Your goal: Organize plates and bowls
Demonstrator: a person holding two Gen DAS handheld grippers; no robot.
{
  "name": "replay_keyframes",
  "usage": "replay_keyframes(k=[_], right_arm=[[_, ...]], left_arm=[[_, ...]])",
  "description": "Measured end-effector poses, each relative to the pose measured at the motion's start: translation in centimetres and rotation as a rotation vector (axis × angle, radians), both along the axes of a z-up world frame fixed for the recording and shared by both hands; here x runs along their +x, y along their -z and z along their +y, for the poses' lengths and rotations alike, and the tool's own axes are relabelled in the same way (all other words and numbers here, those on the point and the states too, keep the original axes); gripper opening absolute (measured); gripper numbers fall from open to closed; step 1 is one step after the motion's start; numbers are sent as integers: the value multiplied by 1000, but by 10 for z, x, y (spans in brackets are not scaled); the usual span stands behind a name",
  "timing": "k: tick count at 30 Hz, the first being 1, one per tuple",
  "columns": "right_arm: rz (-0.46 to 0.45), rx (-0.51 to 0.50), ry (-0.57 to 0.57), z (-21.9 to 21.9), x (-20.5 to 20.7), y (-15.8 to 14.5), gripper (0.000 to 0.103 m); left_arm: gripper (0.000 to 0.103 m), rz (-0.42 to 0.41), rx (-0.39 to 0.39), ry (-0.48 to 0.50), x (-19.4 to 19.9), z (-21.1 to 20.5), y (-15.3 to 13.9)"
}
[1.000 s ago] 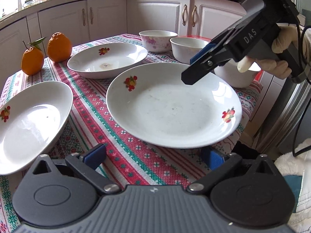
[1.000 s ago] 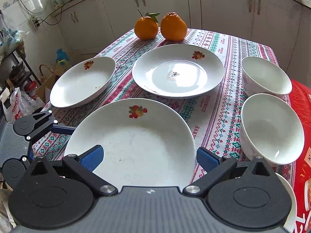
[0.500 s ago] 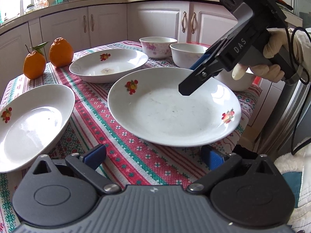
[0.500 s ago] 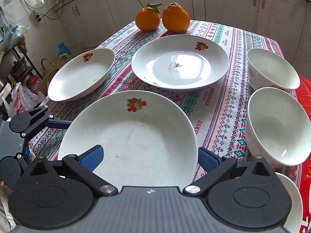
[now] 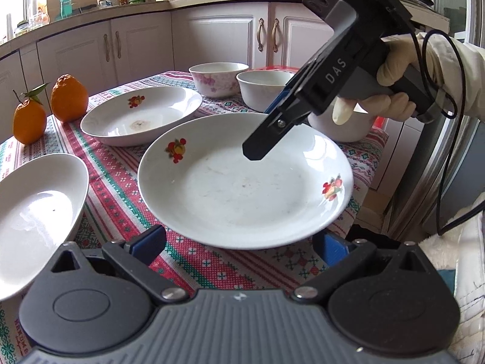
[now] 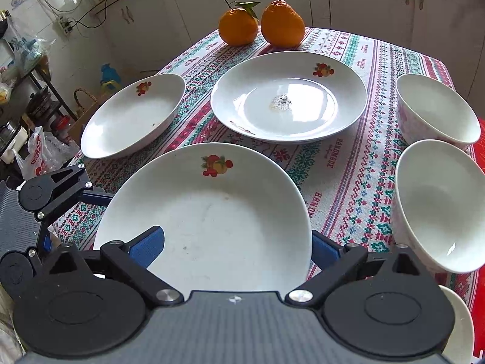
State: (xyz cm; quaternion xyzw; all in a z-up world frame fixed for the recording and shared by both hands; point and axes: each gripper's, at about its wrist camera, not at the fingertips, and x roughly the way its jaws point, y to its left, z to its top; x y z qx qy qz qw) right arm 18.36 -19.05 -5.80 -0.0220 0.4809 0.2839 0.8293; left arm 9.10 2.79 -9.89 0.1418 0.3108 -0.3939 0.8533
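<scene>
Sitting at the centre of both wrist views, the nearest plate [image 5: 242, 188] is a white dish with small fruit prints, resting on the patterned tablecloth [image 5: 121, 182] at the table's near edge.

In the right wrist view the right gripper [image 6: 235, 247] straddles this plate's near rim: its blue pads [image 6: 148, 245] stand wide to either side, the jaws are closing, and the pads do not yet press the plate. In the left wrist view the same tool comes in from the upper right, held by a gloved hand [image 5: 391, 91], its dark fingertip hanging over the plate's far side.

The left gripper [image 5: 239, 244] is released, jaws spread at the lower centre of its own view, with the plate's edge just ahead of its pads and nothing clamped.

Beyond, toward the upper centre of the right view, a second plate [image 6: 288, 97] lies flat. At the left, a third plate [image 6: 133, 115] sits tilted at the table's edge. Two bowls [image 6: 436, 206] stand at the right side, one behind the other. Two oranges [image 6: 260, 22] rest at the top of the frame, side by side.
</scene>
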Motion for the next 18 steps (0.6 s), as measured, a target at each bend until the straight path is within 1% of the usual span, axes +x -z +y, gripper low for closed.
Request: replay_keyframes(k=[7,18], right_arm=[[13,-5,-22,-3,4,1,93],[32,49,-31,-9,6,-2,92]], left_arm=[[100,-2,8,19,1,-4,-1],[100,9,7,9,1,-2,-2]])
